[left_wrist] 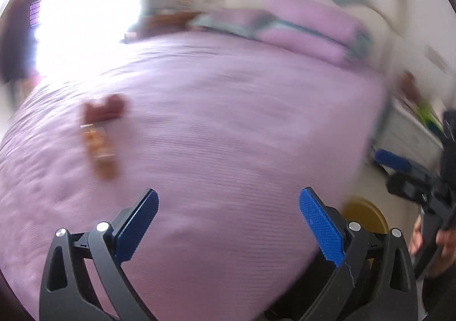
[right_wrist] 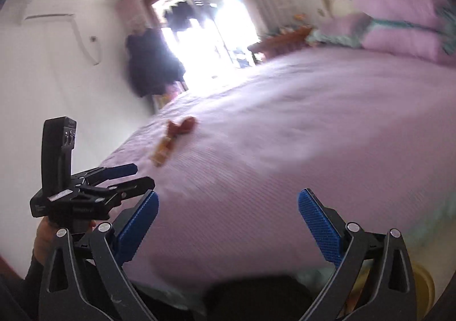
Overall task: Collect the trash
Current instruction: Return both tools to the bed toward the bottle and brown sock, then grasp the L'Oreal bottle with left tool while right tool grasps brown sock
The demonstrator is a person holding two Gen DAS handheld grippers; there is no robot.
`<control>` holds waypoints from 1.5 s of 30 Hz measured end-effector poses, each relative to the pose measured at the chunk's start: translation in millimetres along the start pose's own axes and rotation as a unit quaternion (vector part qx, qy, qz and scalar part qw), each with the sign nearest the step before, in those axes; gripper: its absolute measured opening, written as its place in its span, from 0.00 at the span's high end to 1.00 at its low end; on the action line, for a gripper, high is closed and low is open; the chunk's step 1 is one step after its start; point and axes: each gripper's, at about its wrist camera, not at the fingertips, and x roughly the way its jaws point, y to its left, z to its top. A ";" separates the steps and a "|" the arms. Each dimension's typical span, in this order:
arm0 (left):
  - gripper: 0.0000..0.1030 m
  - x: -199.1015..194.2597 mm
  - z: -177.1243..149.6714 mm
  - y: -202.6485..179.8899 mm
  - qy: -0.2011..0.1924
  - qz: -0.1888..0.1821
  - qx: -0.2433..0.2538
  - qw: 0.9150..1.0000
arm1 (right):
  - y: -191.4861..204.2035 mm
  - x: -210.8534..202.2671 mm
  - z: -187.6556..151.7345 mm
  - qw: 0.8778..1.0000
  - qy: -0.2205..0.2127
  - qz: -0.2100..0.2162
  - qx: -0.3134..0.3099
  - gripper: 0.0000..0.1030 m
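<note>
Well ahead of the spread jaws, wrappers (left_wrist: 99, 135) lie on the bed (left_wrist: 242, 121)

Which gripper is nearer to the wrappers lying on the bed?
Left, it seems. The left gripper hangs open over the bed, the wrappers ahead to its left. The right gripper, also open, sits farther back.

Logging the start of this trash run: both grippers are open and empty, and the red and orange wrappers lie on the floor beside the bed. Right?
Not quite. The wrappers lie on the pink bed cover, not on the floor; the left wrist view shows it. The left gripper and the right gripper are indeed open and empty.
</note>
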 end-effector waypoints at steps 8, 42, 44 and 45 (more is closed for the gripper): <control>0.04 -3.7 0.0 61.7 -0.007 0.116 -0.100 0.988 | 47.1 72.6 22.1 0.999 0.017 0.025 -0.039 0.08; 0.68 106.1 39.0 158.8 0.048 0.173 -0.233 0.956 | 52.4 156.2 42.1 0.993 0.077 0.087 -0.023 0.08; 0.68 96.8 34.2 163.8 0.039 0.153 -0.249 0.955 | 55.2 157.0 43.2 0.993 0.078 0.089 -0.027 0.08; 0.69 92.9 33.1 166.0 0.035 0.149 -0.255 0.955 | 56.9 158.1 44.5 0.993 0.079 0.086 -0.030 0.08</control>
